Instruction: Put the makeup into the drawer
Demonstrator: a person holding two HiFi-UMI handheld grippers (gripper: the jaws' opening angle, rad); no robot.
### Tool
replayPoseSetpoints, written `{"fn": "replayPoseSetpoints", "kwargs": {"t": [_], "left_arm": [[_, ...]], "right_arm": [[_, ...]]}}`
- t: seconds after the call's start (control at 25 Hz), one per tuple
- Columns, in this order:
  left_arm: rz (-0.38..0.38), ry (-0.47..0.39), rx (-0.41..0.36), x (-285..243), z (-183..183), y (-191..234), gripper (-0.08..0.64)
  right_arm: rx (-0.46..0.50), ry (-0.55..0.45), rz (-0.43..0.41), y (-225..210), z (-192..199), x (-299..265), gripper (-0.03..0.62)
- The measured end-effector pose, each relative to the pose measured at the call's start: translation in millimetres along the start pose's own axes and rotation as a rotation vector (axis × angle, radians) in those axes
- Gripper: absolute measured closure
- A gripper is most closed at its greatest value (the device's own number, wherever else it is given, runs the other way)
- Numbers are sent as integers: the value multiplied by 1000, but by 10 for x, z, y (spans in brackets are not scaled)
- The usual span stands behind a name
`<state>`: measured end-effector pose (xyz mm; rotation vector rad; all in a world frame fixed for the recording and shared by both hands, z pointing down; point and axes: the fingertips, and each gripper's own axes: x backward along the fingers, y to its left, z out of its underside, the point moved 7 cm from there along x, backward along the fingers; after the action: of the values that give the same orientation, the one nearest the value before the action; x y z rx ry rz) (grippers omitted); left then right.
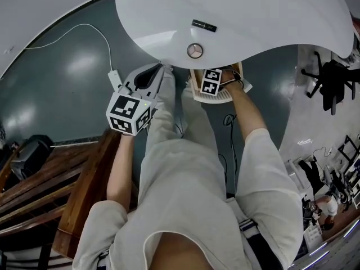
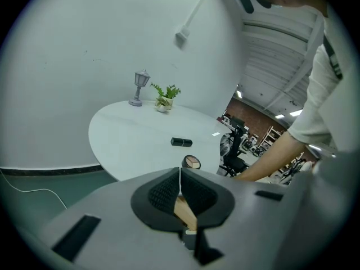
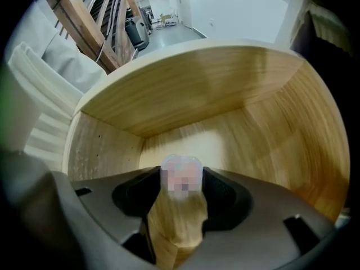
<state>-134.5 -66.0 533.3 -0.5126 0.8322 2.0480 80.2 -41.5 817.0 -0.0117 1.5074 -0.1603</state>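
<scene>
head view, looking down: a person stood at a white rounded table (image 1: 253, 16). at 12 o'clock in that view, the right tongs (image 3: 183, 191) pointed down into an open light wooden drawer (image 3: 191, 89) under the table's edge. their jaws were fairly wide and closed on a small pale makeup item (image 3: 181, 173), too blurred to name, hanging above the drawer floor. the left tongs (image 2: 180, 187), at 10 o'clock, were closed and empty. on the table beyond them lay a black lipstick tube (image 2: 181, 142) and a round eyeshadow compact (image 2: 191, 162), the compact near the edge. risks, as a judgement: letting go from this height could make the item bounce or roll; the jaws might clip a drawer wall; the left tongs could nudge the compact off.
</scene>
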Motion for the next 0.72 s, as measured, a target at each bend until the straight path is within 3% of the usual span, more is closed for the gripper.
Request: {"fn": "replayPoseSetpoints", "kwargs": {"t": [0.2, 0.56, 0.72], "left_arm": [[-4, -7, 4, 29, -1, -29, 546], [16, -46, -10, 43, -117, -283, 546], [12, -68, -18, 106, -172, -397, 546]], "right_arm": [[-6, -40, 25, 8, -50, 103, 307], [122, -77, 107, 133, -69, 552, 310], [137, -101, 149, 235, -32, 767, 331]]}}
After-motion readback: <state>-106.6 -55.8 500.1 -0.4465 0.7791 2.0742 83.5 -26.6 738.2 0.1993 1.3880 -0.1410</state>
